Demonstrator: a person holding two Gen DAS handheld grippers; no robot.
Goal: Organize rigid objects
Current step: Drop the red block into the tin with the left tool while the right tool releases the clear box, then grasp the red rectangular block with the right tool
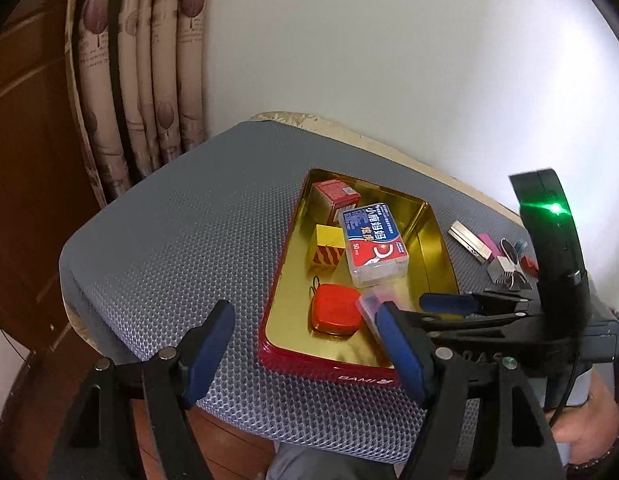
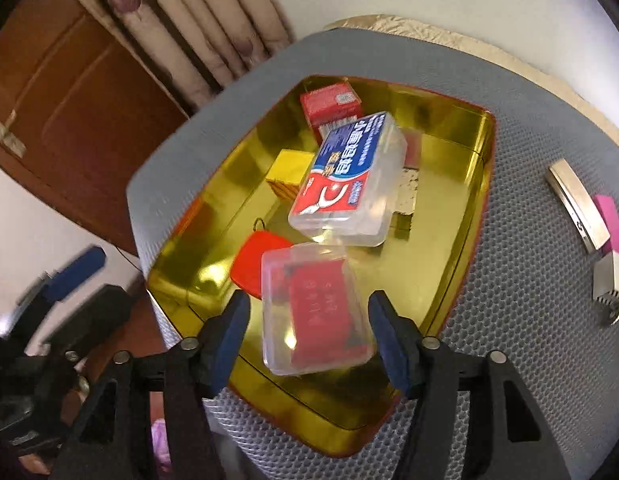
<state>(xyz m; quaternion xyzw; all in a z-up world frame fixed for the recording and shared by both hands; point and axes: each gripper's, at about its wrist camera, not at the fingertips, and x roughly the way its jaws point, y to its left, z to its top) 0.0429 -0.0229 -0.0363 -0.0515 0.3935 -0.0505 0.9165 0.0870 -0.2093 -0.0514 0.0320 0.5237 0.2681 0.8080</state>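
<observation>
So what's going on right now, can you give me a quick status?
Left gripper open, empty, beside tin. Right gripper open around clear plastic case with red insert, over gold-lined red tin tray. Silver clips and pink block wait on grey mat.

In the right wrist view the tin tray (image 2: 461, 216) fills the middle of the frame, on the mat (image 2: 529, 320). Inside it, a floss box (image 2: 349, 180) lies at centre, a carton (image 2: 329, 104) above it, a cube (image 2: 287, 174) to its left, a rounded case (image 2: 249, 264) lower left. A clear case (image 2: 313, 312) sits at lower centre, between the right gripper's (image 2: 307, 336) fingers. Metal pieces (image 2: 581, 208) lie on the mat at right.
</observation>
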